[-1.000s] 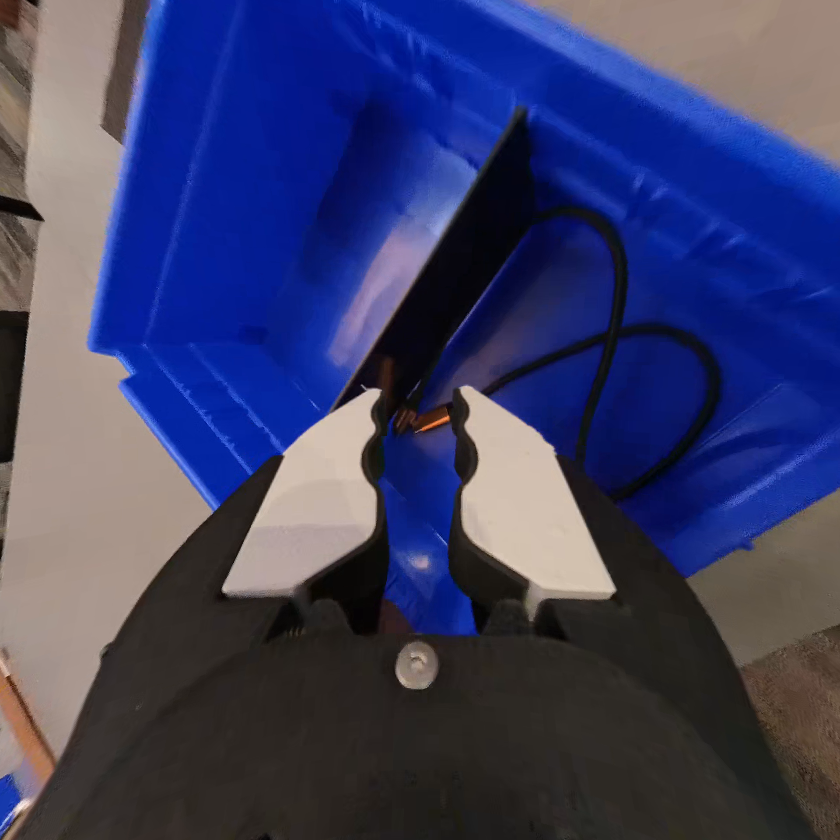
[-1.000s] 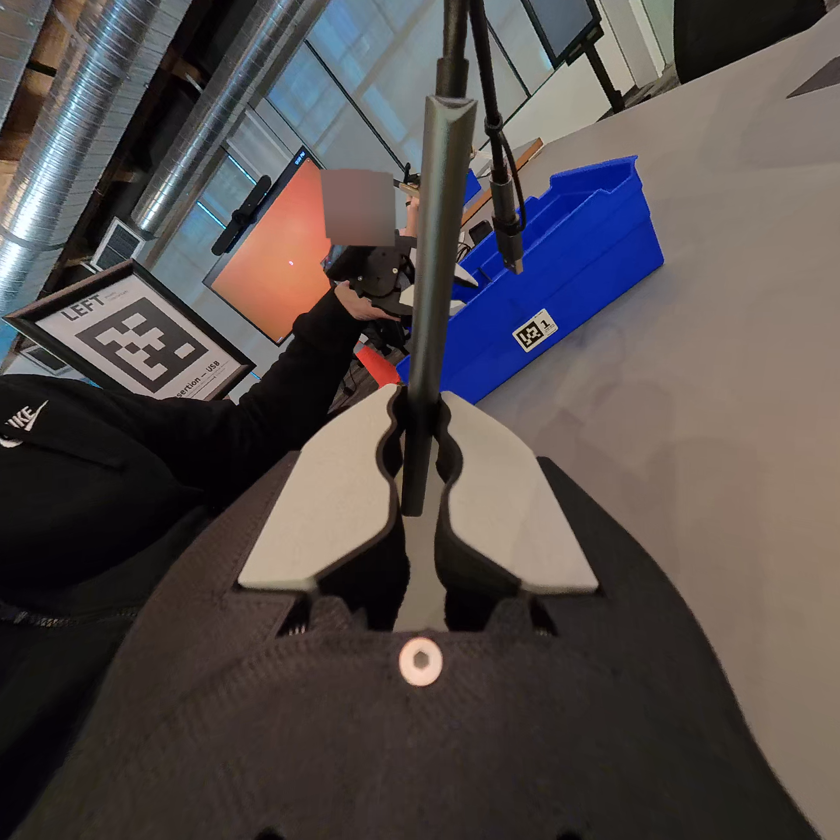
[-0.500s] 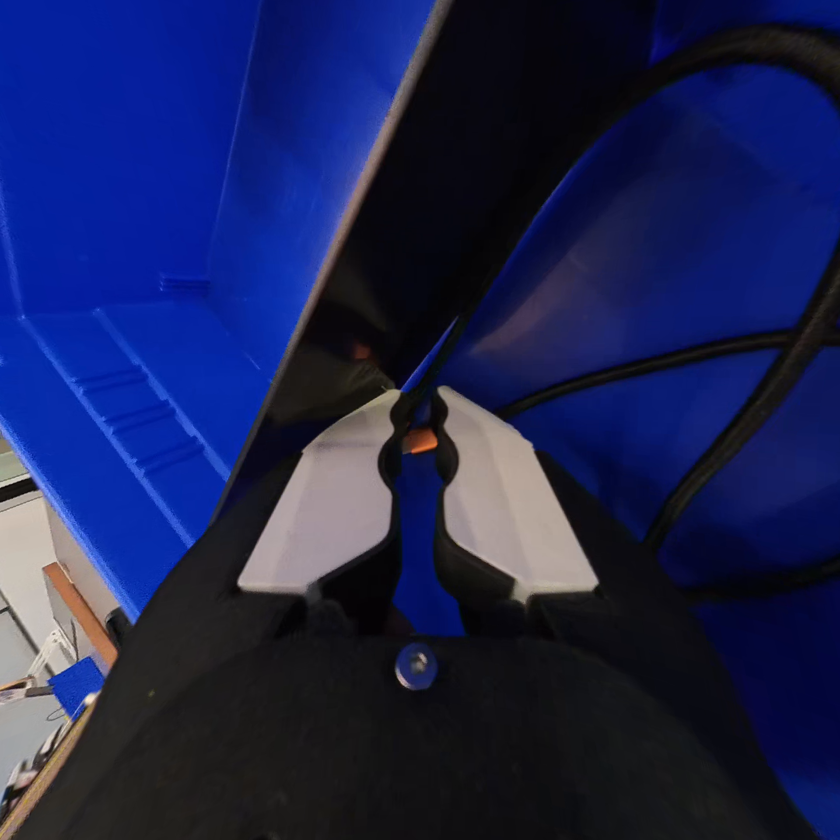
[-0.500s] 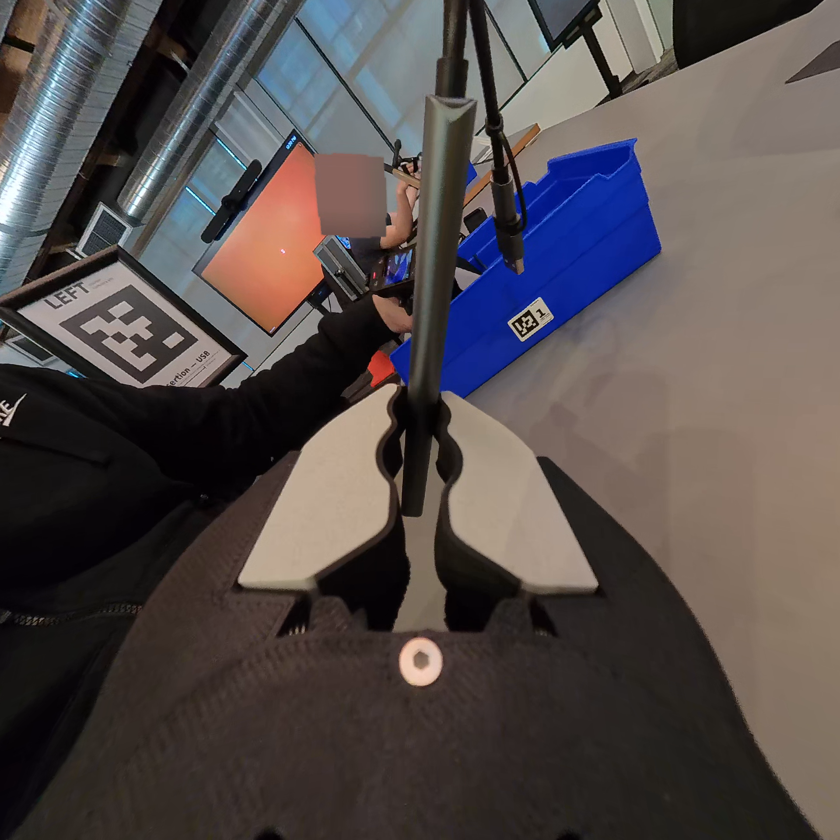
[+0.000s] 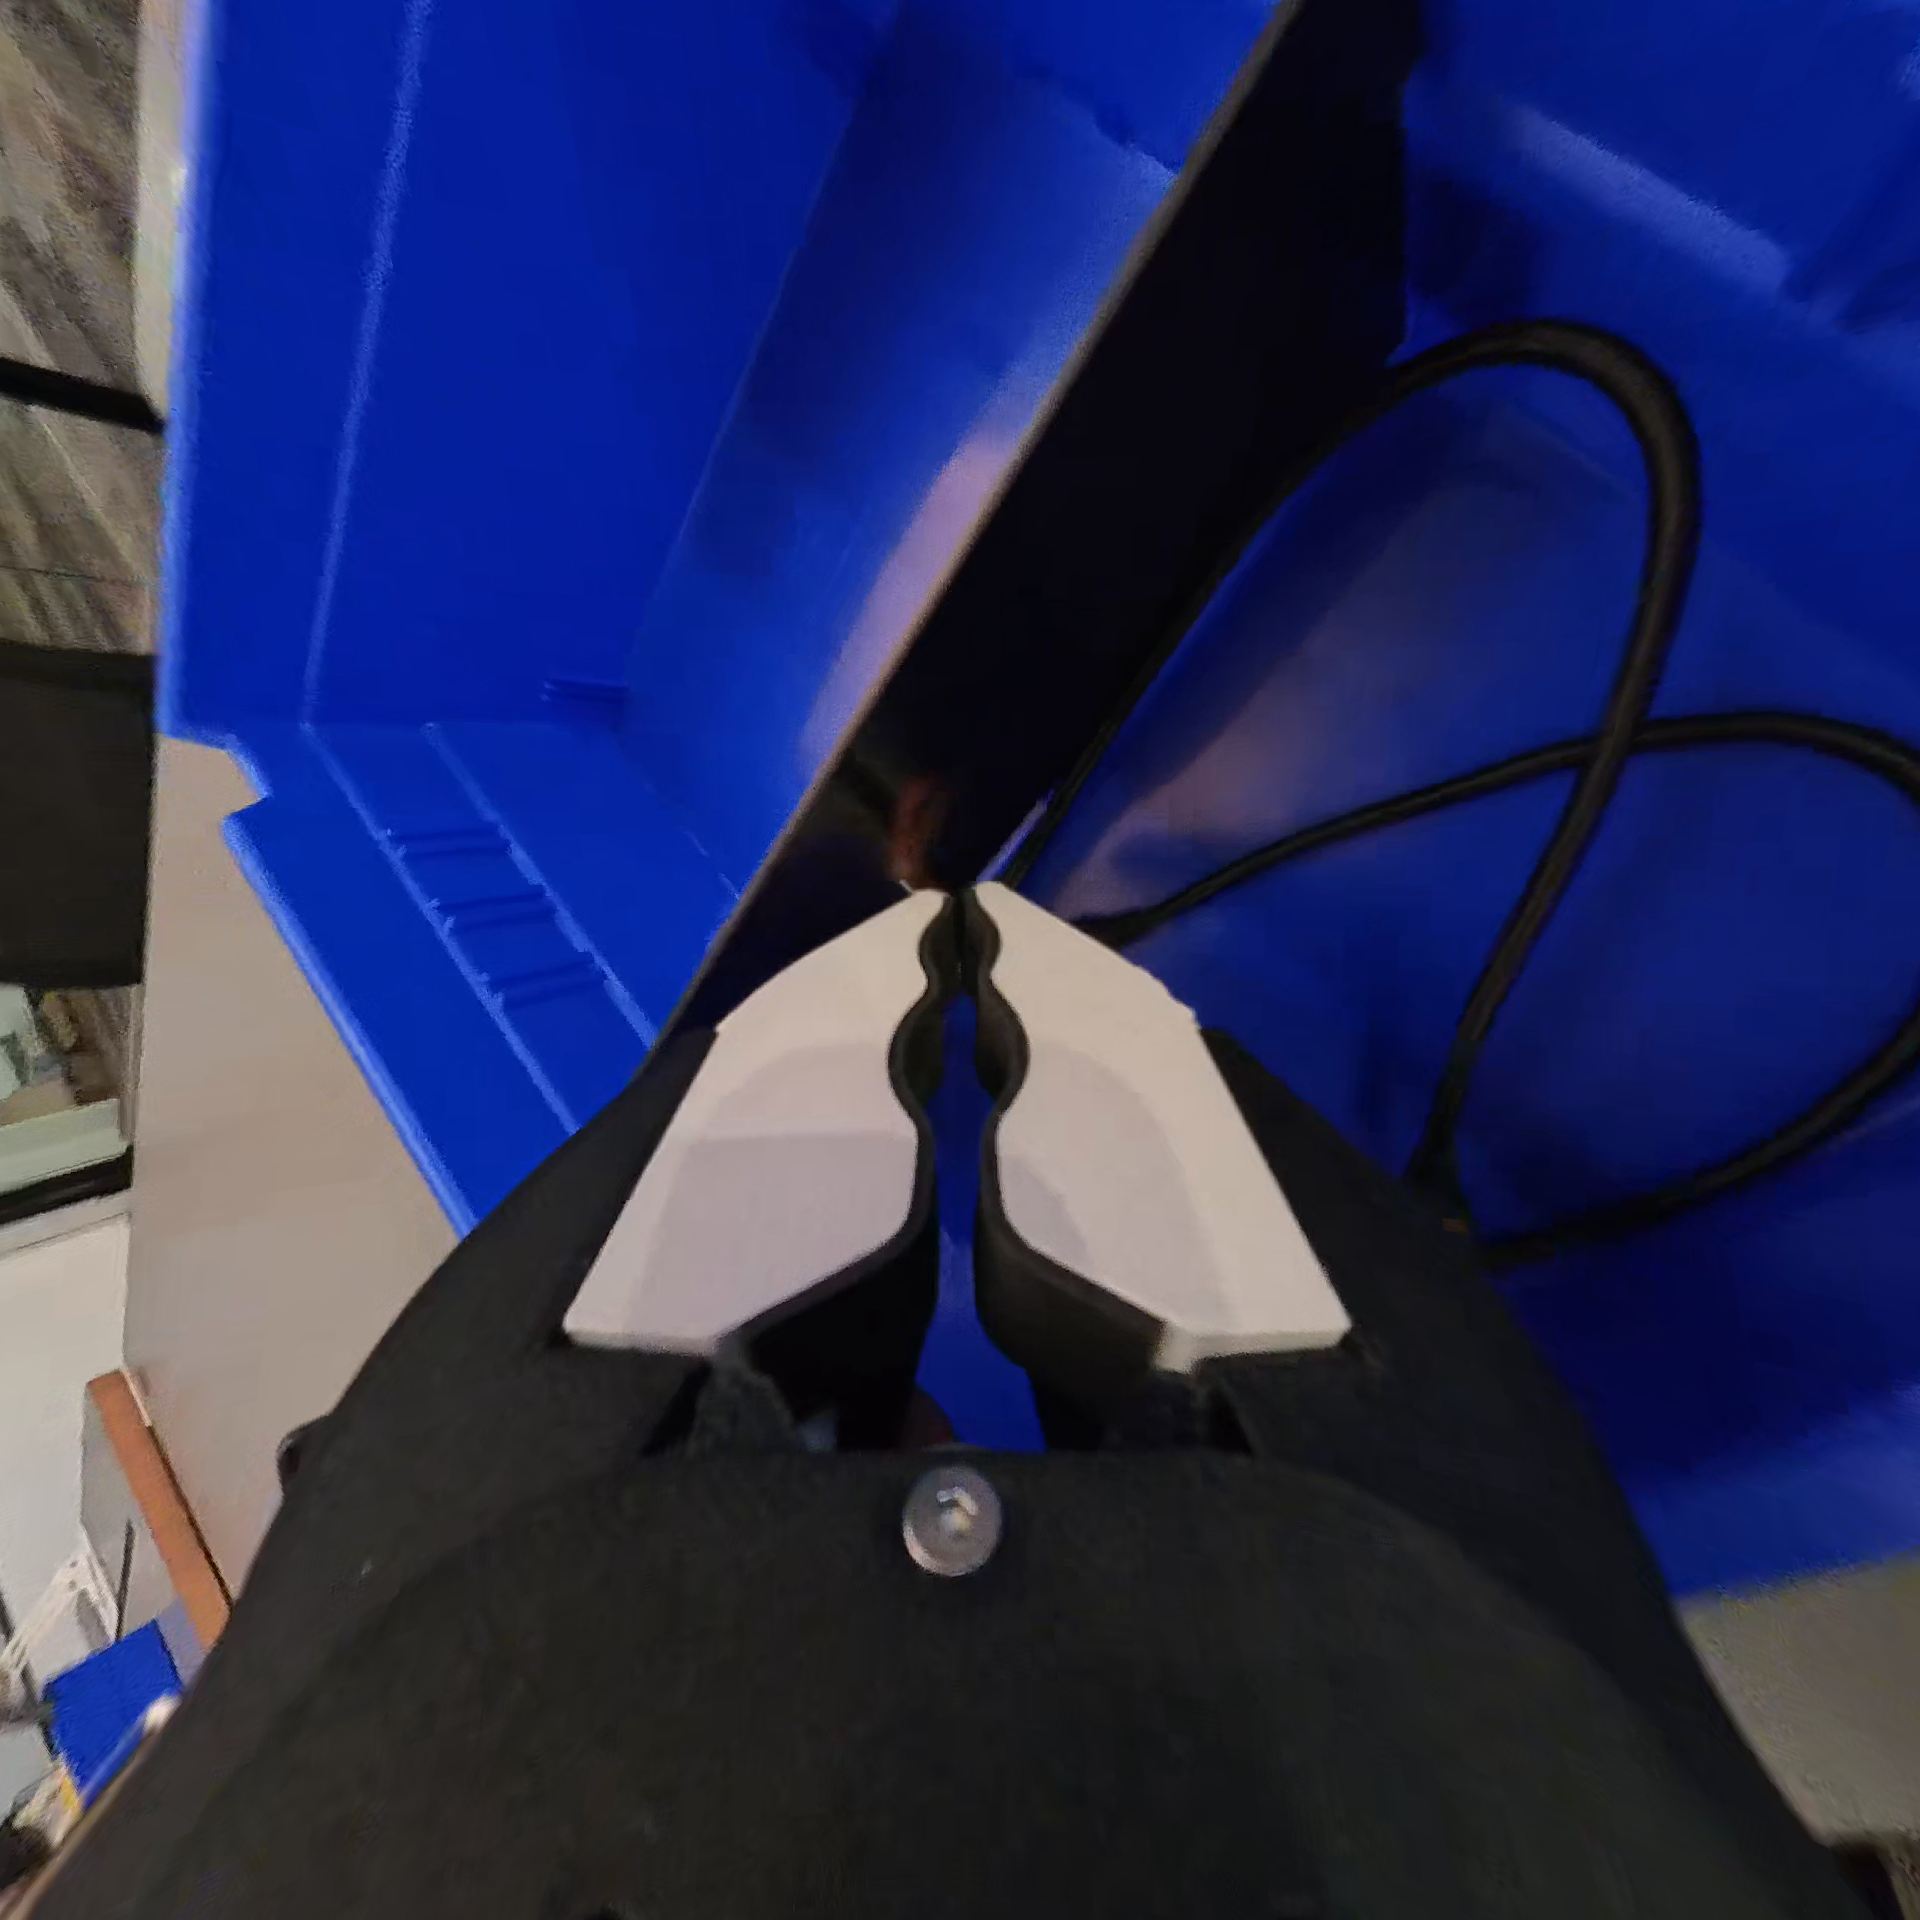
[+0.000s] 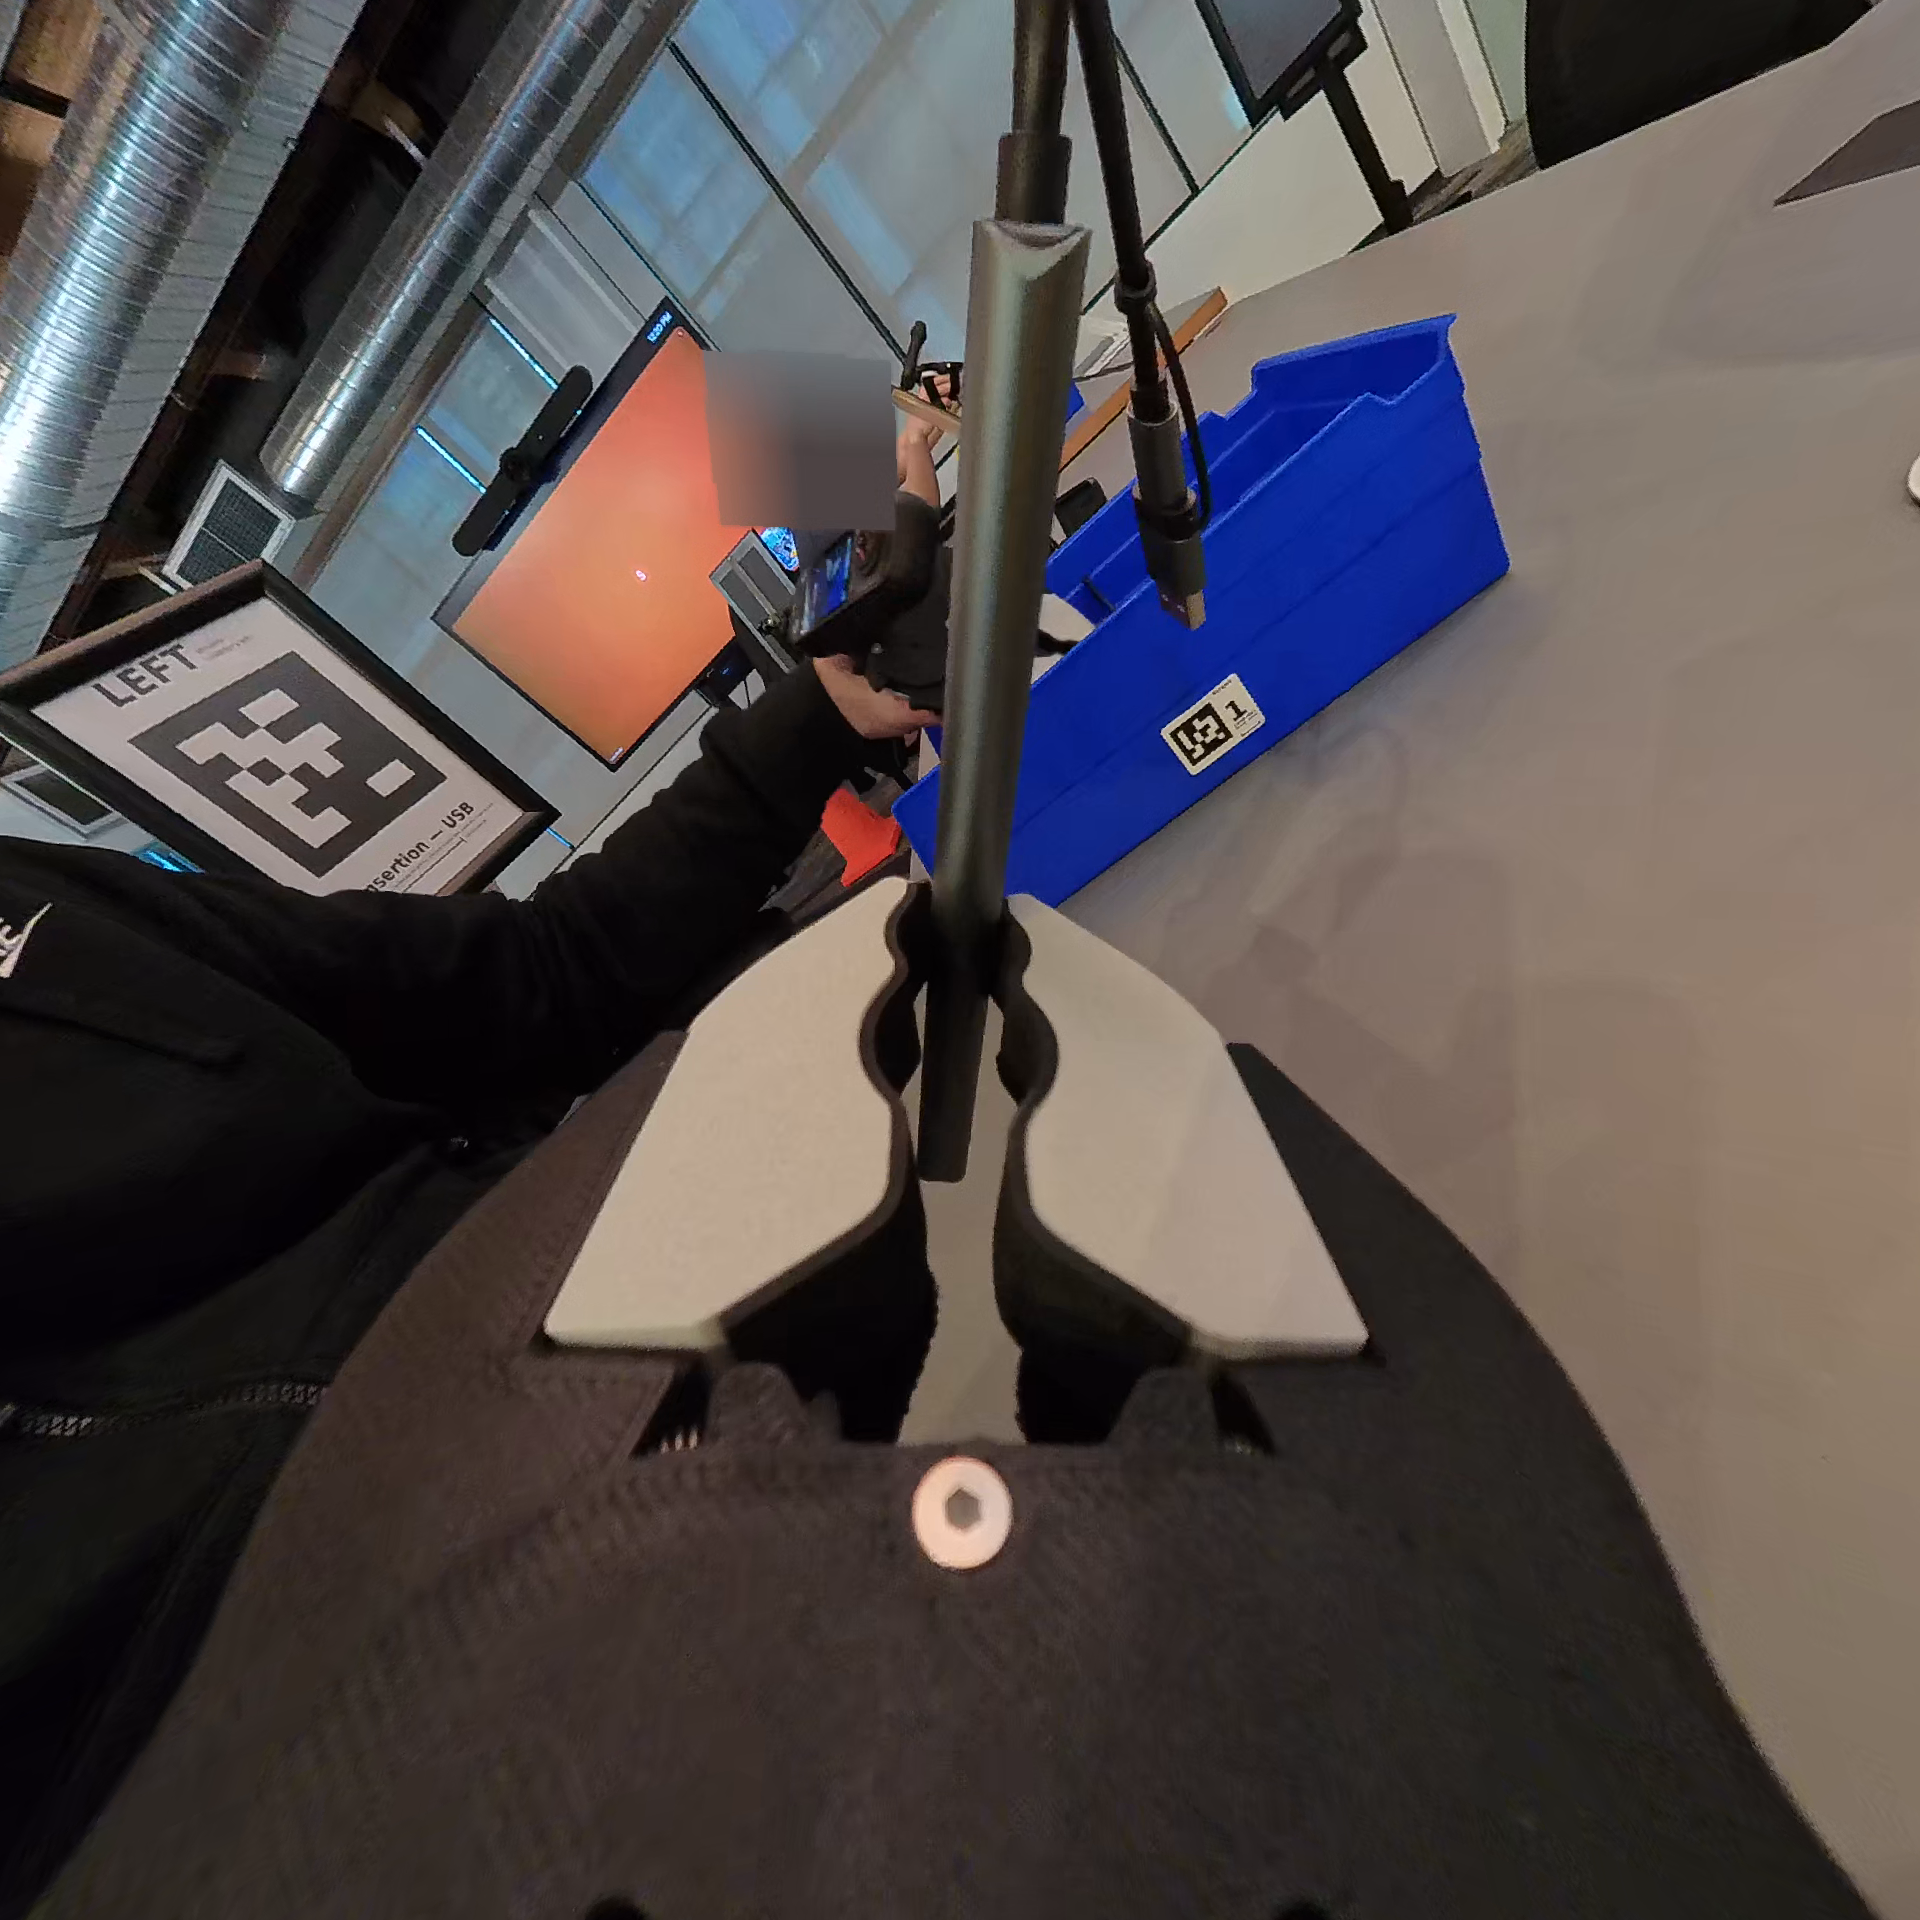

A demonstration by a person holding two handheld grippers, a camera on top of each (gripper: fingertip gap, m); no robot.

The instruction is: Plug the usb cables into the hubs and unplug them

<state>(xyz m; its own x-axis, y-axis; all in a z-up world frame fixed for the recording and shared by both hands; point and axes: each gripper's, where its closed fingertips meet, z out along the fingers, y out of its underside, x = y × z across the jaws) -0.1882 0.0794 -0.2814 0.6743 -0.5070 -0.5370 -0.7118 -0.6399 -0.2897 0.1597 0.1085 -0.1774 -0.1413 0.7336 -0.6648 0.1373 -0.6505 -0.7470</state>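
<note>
In the left wrist view my left gripper (image 5: pixel 951 896) is inside the blue bin (image 5: pixel 499 416), its tips right next to the black divider (image 5: pixel 1195 499). Its jaws are pressed together where the end of the looped black usb cable (image 5: pixel 1652 582) runs in; the plug itself is hidden. In the right wrist view my right gripper (image 6: pixel 961 914) is shut on a long dark grey hub (image 6: pixel 1003 540) and holds it upright above the grey table (image 6: pixel 1558 1039). A short lead with a usb plug (image 6: pixel 1174 561) hangs from the hub's top. The bin (image 6: pixel 1299 592) stands farther back.
A person's black sleeve (image 6: pixel 540 966) reaches to the left gripper (image 6: pixel 883 634) at the bin. A framed marker sign (image 6: pixel 281 769) and an orange screen (image 6: pixel 613 582) stand behind. The bin's left compartment (image 5: pixel 644 343) holds nothing. The tips of one gripper are about 35 centimetres away from the tips of the other.
My left gripper dropped into the bin, closed around the orange-tipped cable end, and has now drawn back a little. My right gripper has kept the hub nearly still.
</note>
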